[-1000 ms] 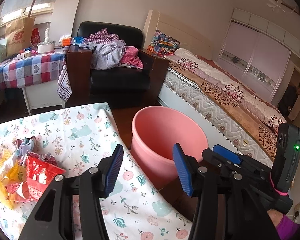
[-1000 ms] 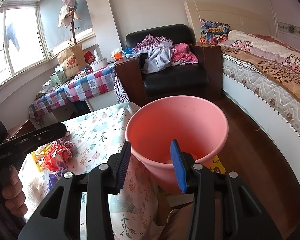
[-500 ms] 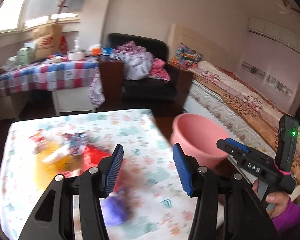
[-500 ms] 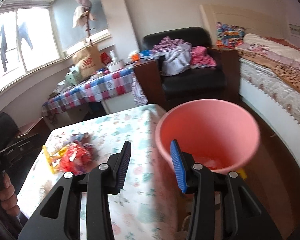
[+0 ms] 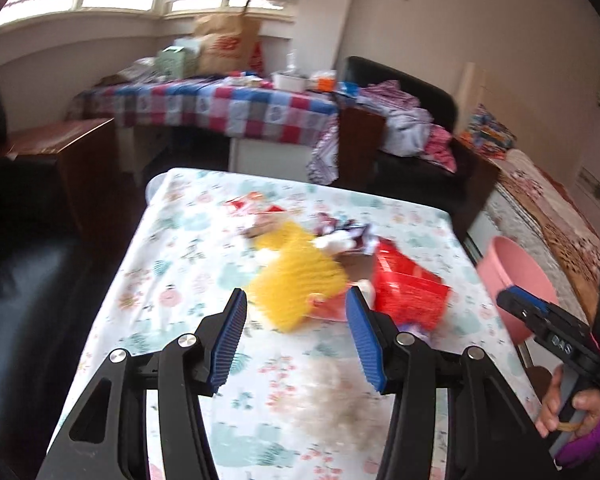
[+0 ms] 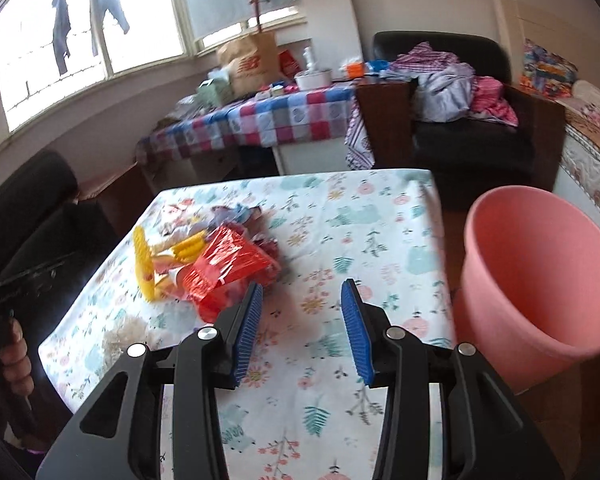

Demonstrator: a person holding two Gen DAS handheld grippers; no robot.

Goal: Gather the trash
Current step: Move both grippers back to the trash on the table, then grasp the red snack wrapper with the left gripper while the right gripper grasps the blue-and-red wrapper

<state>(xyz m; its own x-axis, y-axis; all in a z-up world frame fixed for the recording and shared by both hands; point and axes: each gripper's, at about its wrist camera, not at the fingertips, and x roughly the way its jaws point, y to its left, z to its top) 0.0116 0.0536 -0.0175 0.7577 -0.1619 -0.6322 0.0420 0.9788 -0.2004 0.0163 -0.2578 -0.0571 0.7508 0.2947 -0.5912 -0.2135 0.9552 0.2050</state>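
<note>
Where writing can be made out, it is sparse: white letters reading "DAS" run along the body of the right gripper [image 5: 518,300] as the left wrist view catches it at about 4 o'clock, and the brown paper bag [image 6: 253,62] on the checked table [image 6: 276,120] carries a red New Balance logo. Print on the wrappers is too blurred to read.

The trash pile [image 5: 332,268] sits near the middle of the floral-cloth table [image 5: 188,248]. In the left view the yellow ridged wrapper [image 5: 296,280] stretches from roughly 11 o'clock to 5 o'clock, its near end just ahead of the left gripper [image 5: 296,320], whose blue-padded fingers are spread wide with nothing between them. The red bag [image 5: 408,288] lies beside it at 3 o'clock, tilted.

In the right wrist view the red bag [image 6: 228,272] lies at 10 o'clock of the right gripper [image 6: 302,320], whose fingers are likewise spread apart and empty. The pink bucket [image 6: 540,280] stands off the table edge at 3 o'clock, mouth tipped toward the camera.
</note>
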